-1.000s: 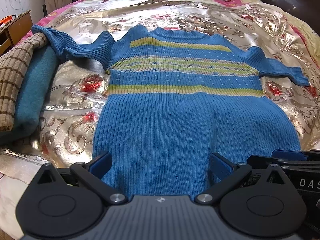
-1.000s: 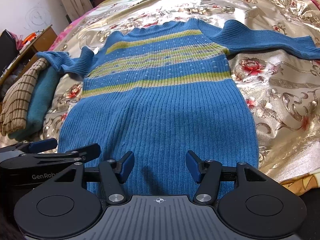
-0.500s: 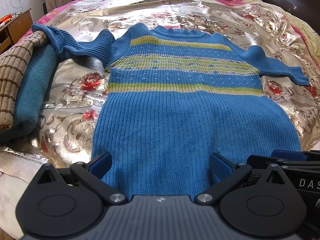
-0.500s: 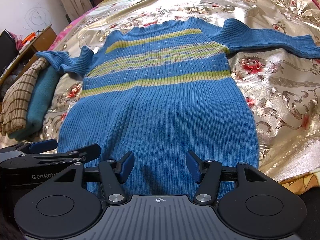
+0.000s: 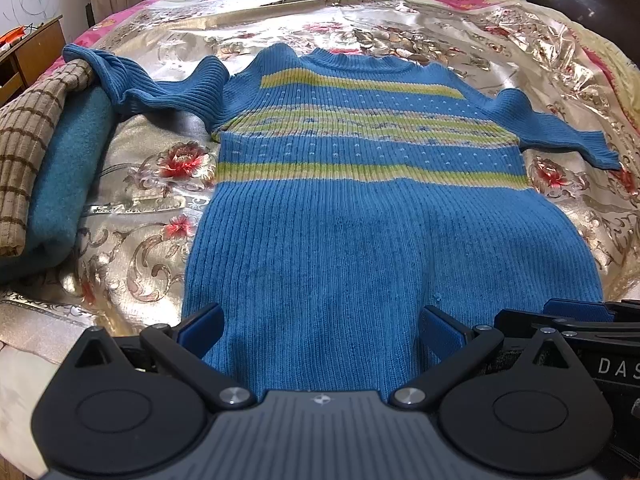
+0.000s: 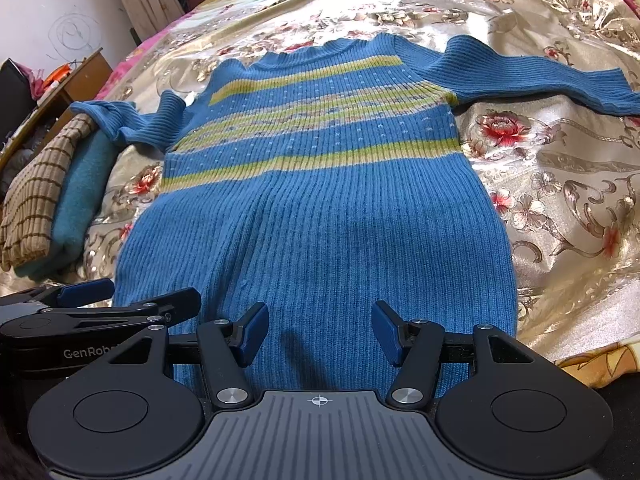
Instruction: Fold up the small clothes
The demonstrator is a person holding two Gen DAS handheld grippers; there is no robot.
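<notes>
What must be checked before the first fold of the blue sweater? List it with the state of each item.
1. Sweater lies flat, front up: ok.
2. Left tool open over the hem: ok.
3. Right tool open over the hem: ok.
4. Right sleeve spread out straight: ok.
5. Left sleeve spread out: not ok, bunched, its cuff on the folded clothes.
6. Hem edge between the fingers: cannot tell, hidden by the tools.

Sweaters laid flat: one blue striped sweater [image 5: 360, 216]
Folded garments at nine o'clock: two, checked tan garment [image 5: 28, 148] and teal garment [image 5: 68, 184]
Grippers: two, left gripper [image 5: 320, 330] and right gripper [image 6: 318, 338]
</notes>
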